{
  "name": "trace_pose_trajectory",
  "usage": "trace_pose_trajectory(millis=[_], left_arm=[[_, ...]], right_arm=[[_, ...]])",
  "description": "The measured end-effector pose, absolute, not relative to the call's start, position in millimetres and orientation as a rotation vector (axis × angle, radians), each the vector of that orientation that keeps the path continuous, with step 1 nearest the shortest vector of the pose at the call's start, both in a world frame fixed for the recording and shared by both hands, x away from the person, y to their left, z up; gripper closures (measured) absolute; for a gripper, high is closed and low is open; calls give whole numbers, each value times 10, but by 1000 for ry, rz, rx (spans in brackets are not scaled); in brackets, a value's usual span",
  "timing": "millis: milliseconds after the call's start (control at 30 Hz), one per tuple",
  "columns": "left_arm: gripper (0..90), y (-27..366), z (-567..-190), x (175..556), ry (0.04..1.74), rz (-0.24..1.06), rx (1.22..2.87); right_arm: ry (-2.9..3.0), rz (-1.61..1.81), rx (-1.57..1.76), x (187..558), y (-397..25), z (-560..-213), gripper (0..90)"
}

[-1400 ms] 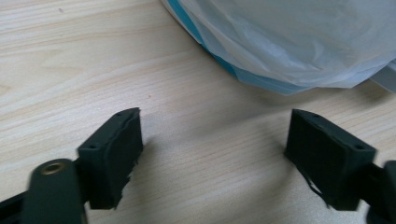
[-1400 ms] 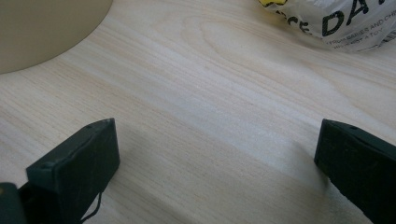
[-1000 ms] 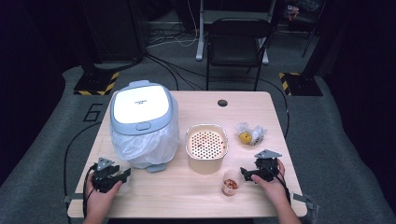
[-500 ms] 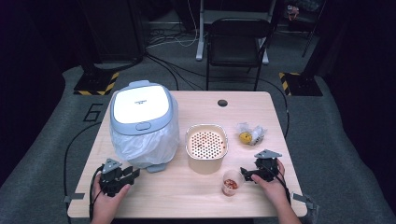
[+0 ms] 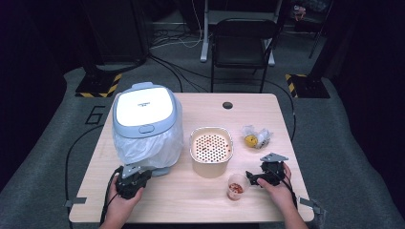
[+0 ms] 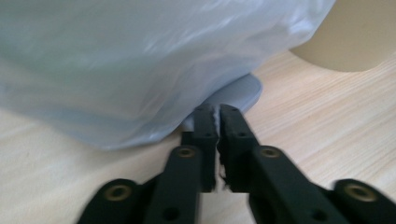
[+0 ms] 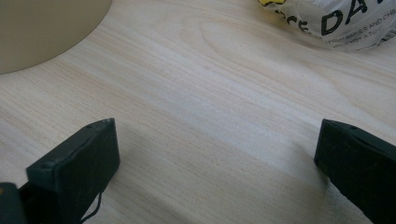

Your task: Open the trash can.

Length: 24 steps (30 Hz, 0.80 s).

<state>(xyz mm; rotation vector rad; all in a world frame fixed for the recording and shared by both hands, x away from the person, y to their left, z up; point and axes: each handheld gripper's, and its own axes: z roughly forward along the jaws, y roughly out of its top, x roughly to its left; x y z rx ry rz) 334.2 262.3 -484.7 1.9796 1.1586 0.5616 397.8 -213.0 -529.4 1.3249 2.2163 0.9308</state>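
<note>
The left gripper (image 5: 132,180) sits low on the near left part of the table (image 5: 205,112), held in the person's left hand (image 5: 123,202), and in the left gripper view (image 6: 217,140) its two black jaws are pressed together with only a hairline gap between them and nothing caught there. Their tips lie just at the grey foot of the rice cooker (image 5: 144,126), right under the crinkled clear plastic bag (image 6: 140,60) that wraps the cooker's body; whether the tips touch the foot cannot be told. The cooker stands upright with its white lid shut, on the left half of the table. The right gripper (image 5: 253,177) rests on the near right part of the table in the person's right hand (image 5: 279,188), and in the right gripper view (image 7: 215,158) its jaws stand wide apart over bare wood, holding nothing. Just to its left in the high view stands a small clear cup (image 5: 236,186) with reddish bits in it, near the jaw tips but not between them. Between the cooker and the right gripper stands a round beige pot (image 5: 210,151) with a perforated insert, its wall showing at the upper left of the right gripper view (image 7: 46,28). Beyond the right gripper lies a printed plastic wrapper (image 5: 255,137) with something yellow inside.
</note>
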Motion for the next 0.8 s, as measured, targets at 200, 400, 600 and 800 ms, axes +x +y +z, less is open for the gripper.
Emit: trace_pose_trajectory(millis=[200,400,600,800], left_arm=[[900,2478,-4844,3410,1093,617,2070],[900,2329,-4893,3448,1076,638,2099],[896,2259,-4924,3503,1062,674,2146],[893,2234,-4933,3551,1043,700,2184]], right_arm=[[2217,930,1325,3978,-2130,-5294,0],[2217,930,1325,3978,-2130,-5294,0],[2217,930,1325,3978,-2130,-5294,0],[2216,931,1325,3978,-2130,-5294,0]])
